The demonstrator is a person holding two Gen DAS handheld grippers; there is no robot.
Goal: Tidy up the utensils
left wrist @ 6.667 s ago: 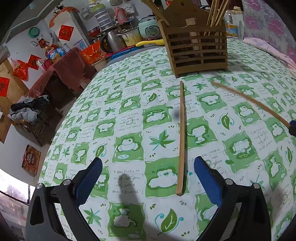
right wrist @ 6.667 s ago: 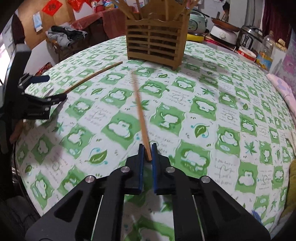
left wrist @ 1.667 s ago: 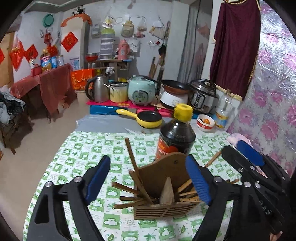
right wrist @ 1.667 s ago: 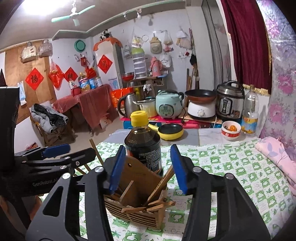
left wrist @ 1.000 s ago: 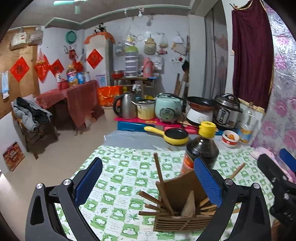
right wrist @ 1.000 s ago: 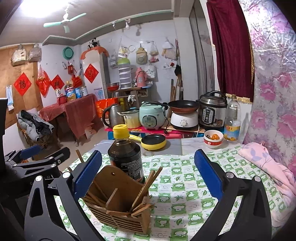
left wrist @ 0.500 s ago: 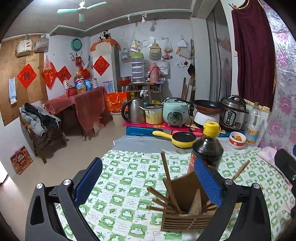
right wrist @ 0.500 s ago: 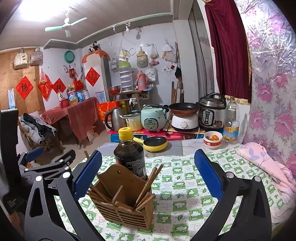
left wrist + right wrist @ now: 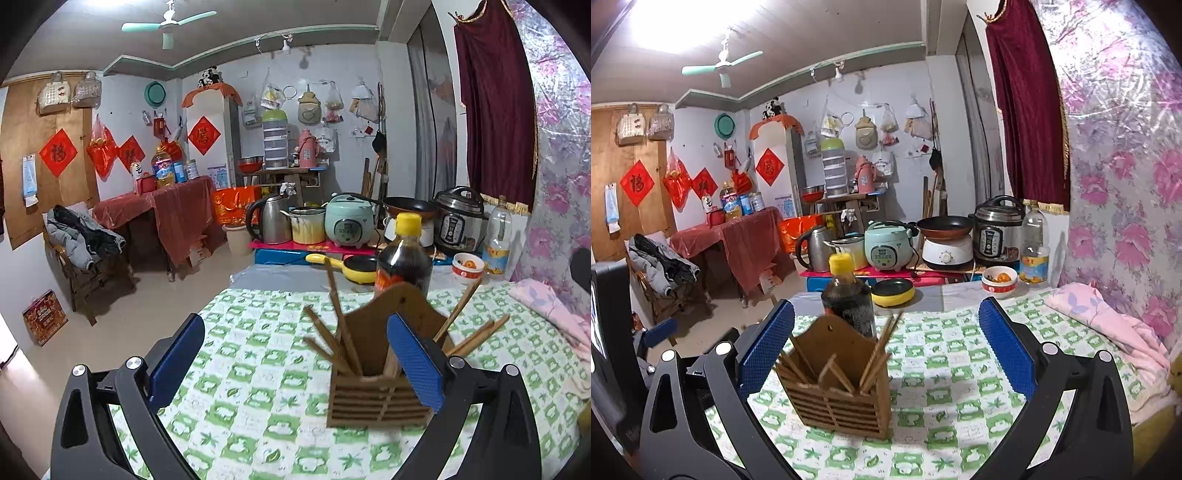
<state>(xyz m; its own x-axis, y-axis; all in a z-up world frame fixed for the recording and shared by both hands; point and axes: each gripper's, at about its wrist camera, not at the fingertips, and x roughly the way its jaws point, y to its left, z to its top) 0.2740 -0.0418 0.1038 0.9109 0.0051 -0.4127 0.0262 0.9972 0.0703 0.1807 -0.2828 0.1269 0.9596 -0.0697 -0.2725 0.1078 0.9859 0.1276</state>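
Both tongs, left (image 9: 295, 358) and right (image 9: 886, 347), now spread empty, farther from the chopstick holder (image 9: 836, 387).

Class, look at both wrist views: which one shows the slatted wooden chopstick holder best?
The right wrist view: the slatted wooden chopstick holder sits whole between the open fingers. In the left wrist view the holder is blurred and partly hidden by a blue finger pad.

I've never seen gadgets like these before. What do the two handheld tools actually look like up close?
Both match. The left tool and the right tool each have two black plastic arms with triangular cut-outs and silver screw heads. Each arm ends in a flat blue pad with a fine dotted texture, such as this pad. No cables, hands or sleeves show.
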